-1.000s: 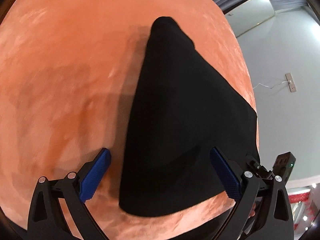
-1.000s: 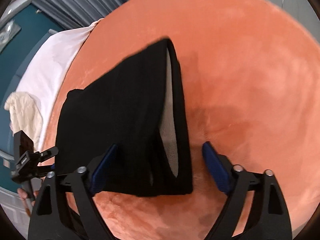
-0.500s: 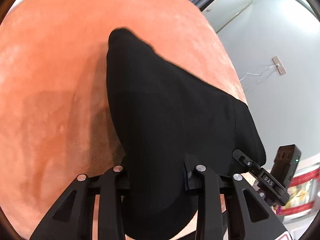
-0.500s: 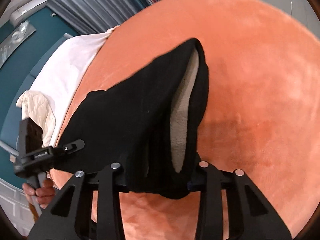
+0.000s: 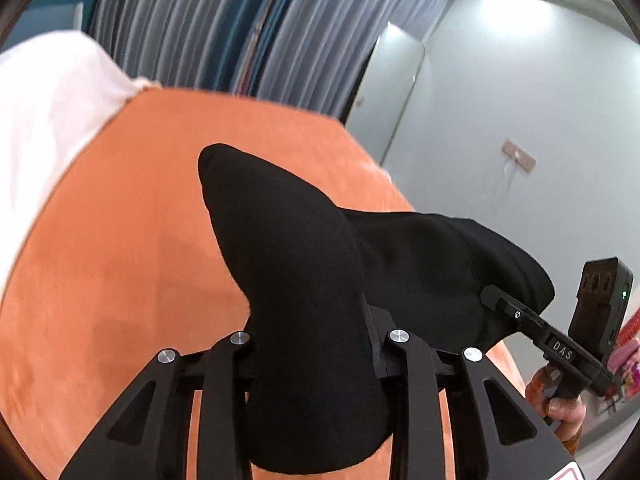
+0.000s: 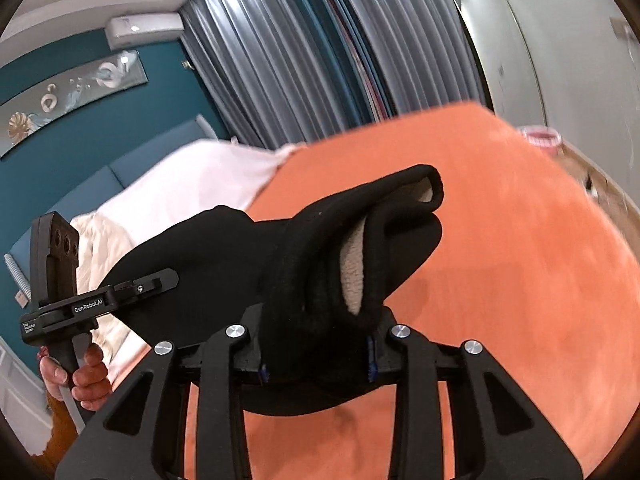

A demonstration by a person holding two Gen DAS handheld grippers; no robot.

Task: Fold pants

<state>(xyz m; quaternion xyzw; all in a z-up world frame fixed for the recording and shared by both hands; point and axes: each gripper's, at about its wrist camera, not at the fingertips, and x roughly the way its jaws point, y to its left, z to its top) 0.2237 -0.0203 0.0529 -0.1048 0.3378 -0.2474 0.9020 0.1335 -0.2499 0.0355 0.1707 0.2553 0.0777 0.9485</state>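
Scene: two wrist views, each looking along a gripper over an orange bed cover (image 5: 120, 280); grey curtains fill the top of both frames.

Pants: black pants (image 5: 312, 320) hang between your two grippers, lifted off the orange cover. A pale fleece lining (image 6: 354, 276) shows inside the open edge in the right wrist view.

Left gripper: your left gripper (image 5: 316, 356), bottom centre of its frame, has its fingers drawn narrow and clamped on a thick bunch of black fabric.

Right gripper: your right gripper (image 6: 318, 360), bottom centre of its frame, is likewise pinched narrow on the pants, gripping the rolled edge where the lining shows.

Other hand in view: each camera catches the opposite gripper at its frame edge, lower right in the left view, lower left in the right view, with a hand (image 6: 76, 376) wrapped around its handle.

Key relation: the fabric stretches sideways from one gripper to the other, and its loose end points up and away from you, toward the centre of each frame. Neither hand is nearer; both hold the near edge.

Likely step: carrying that held edge forward to lay a fold, keeping both grippers level.

Risk: the bulky fleece may slip from a shallow pinch.
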